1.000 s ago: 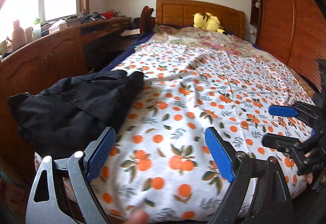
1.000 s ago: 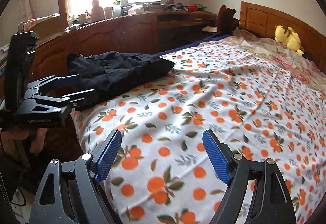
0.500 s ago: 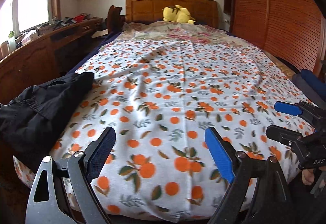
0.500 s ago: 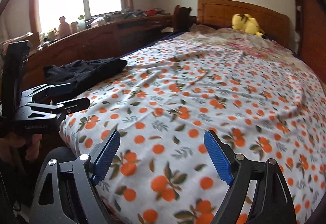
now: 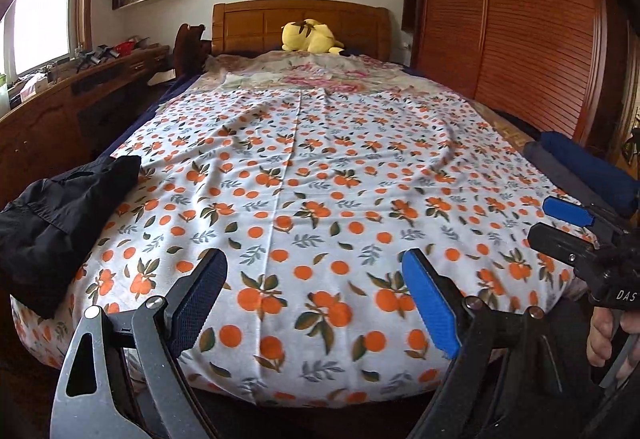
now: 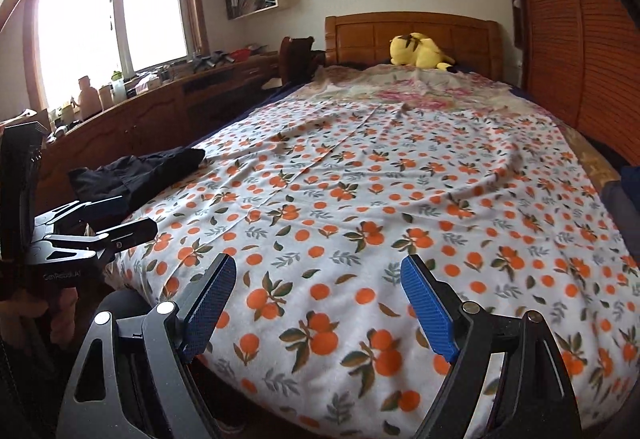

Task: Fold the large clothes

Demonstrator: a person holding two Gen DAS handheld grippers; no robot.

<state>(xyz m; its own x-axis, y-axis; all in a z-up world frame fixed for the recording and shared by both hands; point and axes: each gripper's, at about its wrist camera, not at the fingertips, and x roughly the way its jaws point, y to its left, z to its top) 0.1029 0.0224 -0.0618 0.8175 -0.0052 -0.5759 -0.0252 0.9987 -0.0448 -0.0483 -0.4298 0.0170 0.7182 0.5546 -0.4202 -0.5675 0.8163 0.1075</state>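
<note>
1. The left tool point(image 5: 314, 297) hangs over the foot edge of the bed point(image 5: 320, 371), jaws spread wide with nothing between them.
2. The right tool point(image 6: 318, 305) sits at the same foot edge, nearer the right corner, likewise spread and empty.
3. A crumpled black garment point(image 5: 60, 215) lies on the bed's left edge near the foot corner, part of it draping over the side.
4. Folded dark blue cloth point(image 5: 588, 169) rests along the right edge.
5. A yellow plush toy point(image 5: 308, 36) lies at the headboard.
</note>
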